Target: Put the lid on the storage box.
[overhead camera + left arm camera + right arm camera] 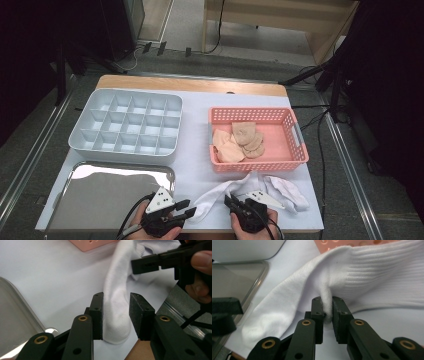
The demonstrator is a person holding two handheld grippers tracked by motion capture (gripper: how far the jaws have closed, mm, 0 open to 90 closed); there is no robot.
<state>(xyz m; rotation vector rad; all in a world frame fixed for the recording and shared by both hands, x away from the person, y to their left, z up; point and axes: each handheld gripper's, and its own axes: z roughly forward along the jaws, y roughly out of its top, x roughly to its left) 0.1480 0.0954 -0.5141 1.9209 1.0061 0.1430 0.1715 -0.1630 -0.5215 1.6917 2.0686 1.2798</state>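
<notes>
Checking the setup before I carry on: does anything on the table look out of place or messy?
Only the white sock at the near edge: it lies crumpled and twisted, a fold pinched in the right hand-held gripper, its toe end between the left hand-held gripper's open jaws. The compartment tray, pink basket and metal tray sit straight.

White sock (225,192) with ribbed cuff; salmon-pink perforated basket (300,150) holding beige pads (242,140); pale grey divided organiser (85,142); mirror-silver metal tray (65,187); white table cover (195,165); black gripper jaws with brass-coloured rivets
</notes>
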